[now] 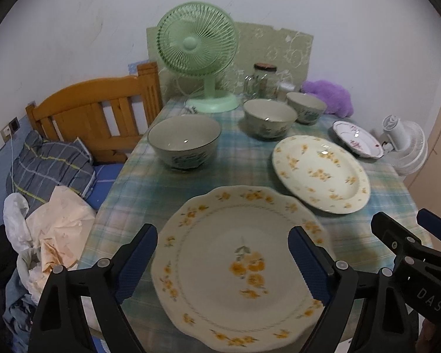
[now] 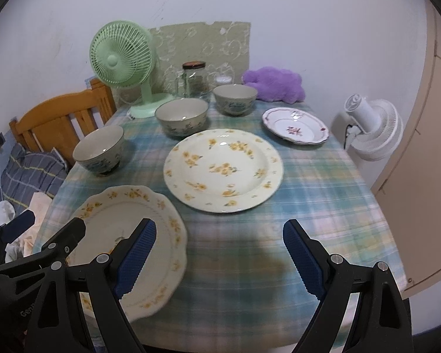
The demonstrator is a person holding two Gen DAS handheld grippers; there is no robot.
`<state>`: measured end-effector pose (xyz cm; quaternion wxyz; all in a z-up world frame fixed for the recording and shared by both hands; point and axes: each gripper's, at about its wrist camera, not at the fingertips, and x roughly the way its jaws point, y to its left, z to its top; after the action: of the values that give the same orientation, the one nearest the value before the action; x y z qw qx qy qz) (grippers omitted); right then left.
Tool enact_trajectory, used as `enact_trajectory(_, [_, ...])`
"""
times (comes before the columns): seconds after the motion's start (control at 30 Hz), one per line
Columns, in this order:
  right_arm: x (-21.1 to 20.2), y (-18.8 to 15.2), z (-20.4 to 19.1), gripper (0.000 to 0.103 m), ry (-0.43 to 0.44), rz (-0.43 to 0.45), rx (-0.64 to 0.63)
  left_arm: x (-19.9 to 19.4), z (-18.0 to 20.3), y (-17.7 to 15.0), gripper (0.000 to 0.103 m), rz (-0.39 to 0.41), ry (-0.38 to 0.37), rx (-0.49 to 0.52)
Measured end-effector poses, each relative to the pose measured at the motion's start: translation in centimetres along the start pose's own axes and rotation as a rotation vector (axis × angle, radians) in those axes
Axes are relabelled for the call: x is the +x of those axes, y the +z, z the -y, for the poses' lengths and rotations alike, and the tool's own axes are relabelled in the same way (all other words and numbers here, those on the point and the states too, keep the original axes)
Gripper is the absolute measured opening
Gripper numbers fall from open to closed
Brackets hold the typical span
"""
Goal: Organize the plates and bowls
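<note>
Dim, flat indoor light with a cool cast; small glints on the bowl (image 1: 184, 142) and on the round flowered plate (image 2: 223, 170). Soft dark shadow on the checked tablecloth (image 2: 267, 253) near the bottom. Heavy fisheye bending with black corners, slight blur on the scalloped plate (image 1: 241, 267).

On the table (image 2: 323, 206), the scalloped plate (image 2: 138, 235) lies lower left, the round plate (image 2: 223, 170) at centre, the small plate (image 2: 295, 129) upper right. Three bowls (image 2: 181, 117) run diagonally behind them, before the fan (image 2: 120, 56) and jar (image 2: 194, 79).
</note>
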<state>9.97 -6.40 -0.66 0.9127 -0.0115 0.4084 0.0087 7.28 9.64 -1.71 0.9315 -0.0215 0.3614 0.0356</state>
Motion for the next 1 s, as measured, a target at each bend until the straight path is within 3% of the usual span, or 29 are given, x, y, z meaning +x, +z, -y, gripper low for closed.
enact_trajectory(0.4, [6.6, -0.3, -4.3, 0.09, 0.013, -0.115, -0.012, 6.6, -3.9, -1.1, 0.085, -0.193, 0.018, 0.005])
enact_trajectory(0.57, [9.2, -0.8, -5.3, 0.084, 0.014, -0.171, -0.029, 8.8, -4.1, -1.8, 0.08, -0.257, 0.009, 0.015])
enact_trajectory(0.73, [11.1, -1.3, -5.7, 0.083, 0.016, -0.221, -0.029, 10.2, -4.3, -2.4, 0.077, -0.304, 0.001, 0.005])
enact_trajectory(0.9, [12.3, -1.7, -6.0, 0.07, 0.014, -0.265, -0.034, 10.6, -3.9, -2.4, 0.075, -0.317, -0.035, 0.02])
enact_trajectory(1.0, [12.9, -1.8, -5.9, 0.069, 0.016, -0.287, -0.013, 10.9, -4.1, -2.1, 0.074, -0.326, -0.055, 0.021])
